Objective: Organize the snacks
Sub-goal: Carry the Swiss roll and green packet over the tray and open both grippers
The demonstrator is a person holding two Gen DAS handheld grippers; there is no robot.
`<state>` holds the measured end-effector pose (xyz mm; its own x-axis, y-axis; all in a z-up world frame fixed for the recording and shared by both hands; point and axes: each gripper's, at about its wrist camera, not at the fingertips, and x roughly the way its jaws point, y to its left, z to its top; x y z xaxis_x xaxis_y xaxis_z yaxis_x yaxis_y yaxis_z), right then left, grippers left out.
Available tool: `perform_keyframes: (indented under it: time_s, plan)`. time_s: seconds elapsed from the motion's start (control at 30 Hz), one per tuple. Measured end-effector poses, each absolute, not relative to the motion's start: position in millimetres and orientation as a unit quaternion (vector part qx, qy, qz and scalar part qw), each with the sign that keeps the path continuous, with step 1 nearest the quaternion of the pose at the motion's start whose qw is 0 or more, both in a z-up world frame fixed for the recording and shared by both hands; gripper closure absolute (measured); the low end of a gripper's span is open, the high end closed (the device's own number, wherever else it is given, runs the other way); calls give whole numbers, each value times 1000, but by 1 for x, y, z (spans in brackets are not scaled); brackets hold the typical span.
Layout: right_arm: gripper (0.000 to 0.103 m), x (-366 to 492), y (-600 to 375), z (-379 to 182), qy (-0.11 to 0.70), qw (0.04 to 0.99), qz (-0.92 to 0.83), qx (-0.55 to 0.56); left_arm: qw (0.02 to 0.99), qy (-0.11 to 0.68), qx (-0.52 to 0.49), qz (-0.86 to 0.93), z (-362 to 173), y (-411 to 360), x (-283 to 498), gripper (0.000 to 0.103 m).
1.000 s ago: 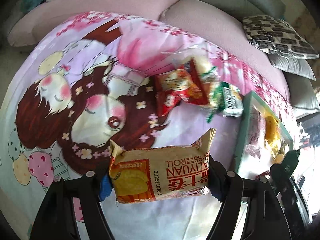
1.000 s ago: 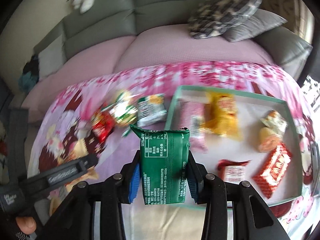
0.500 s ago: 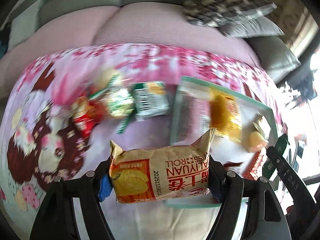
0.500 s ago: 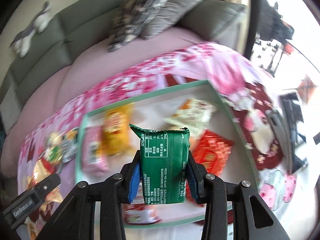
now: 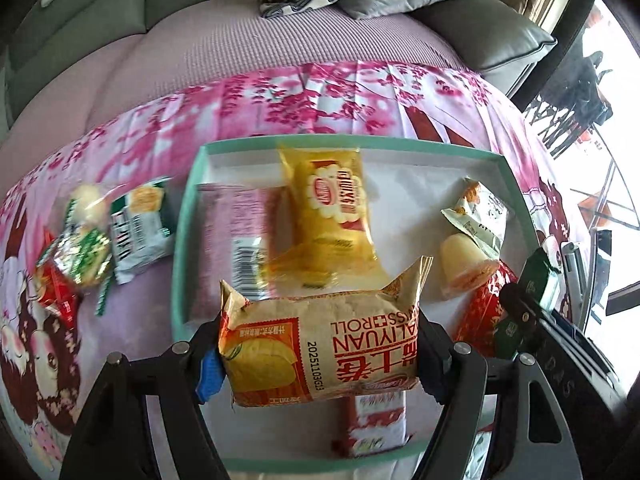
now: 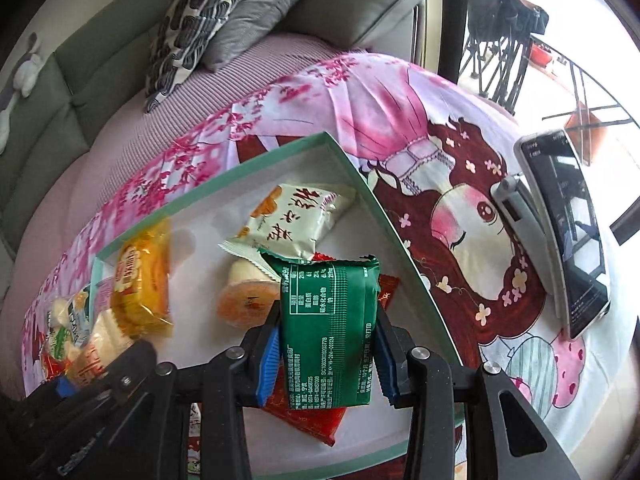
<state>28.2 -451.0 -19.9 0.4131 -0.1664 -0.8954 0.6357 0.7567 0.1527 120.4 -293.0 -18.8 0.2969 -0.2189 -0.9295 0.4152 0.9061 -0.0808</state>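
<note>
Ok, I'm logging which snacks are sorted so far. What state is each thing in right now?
Left tool: shut on the swiss roll pack, above the tray.
Right tool: shut on the green packet, above the tray.
Tray: lidless, holding several snacks.
Yellow cake pack: lying flat in the tray.
Jelly cup: in the tray, on its side.
Green-and-white packet: outside the tray, on the blanket.
Phone: screen lit, on the blanket.

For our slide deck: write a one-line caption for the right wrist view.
Right gripper holds a green foil snack packet above a mint-rimmed white tray of snacks.
</note>
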Motion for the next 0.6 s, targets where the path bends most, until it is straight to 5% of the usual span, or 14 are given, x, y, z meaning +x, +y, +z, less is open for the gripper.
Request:
perform_keyframes:
  time_s: [0.33,0.6]
  plan:
    - [59,28,-453,-17,471,809,-249,248,807,548,84,-203,-25,-305,129,24]
    - [42,27,-450,-7,466,814,-249,241,800,559,67,-206,-18,-296,125,21]
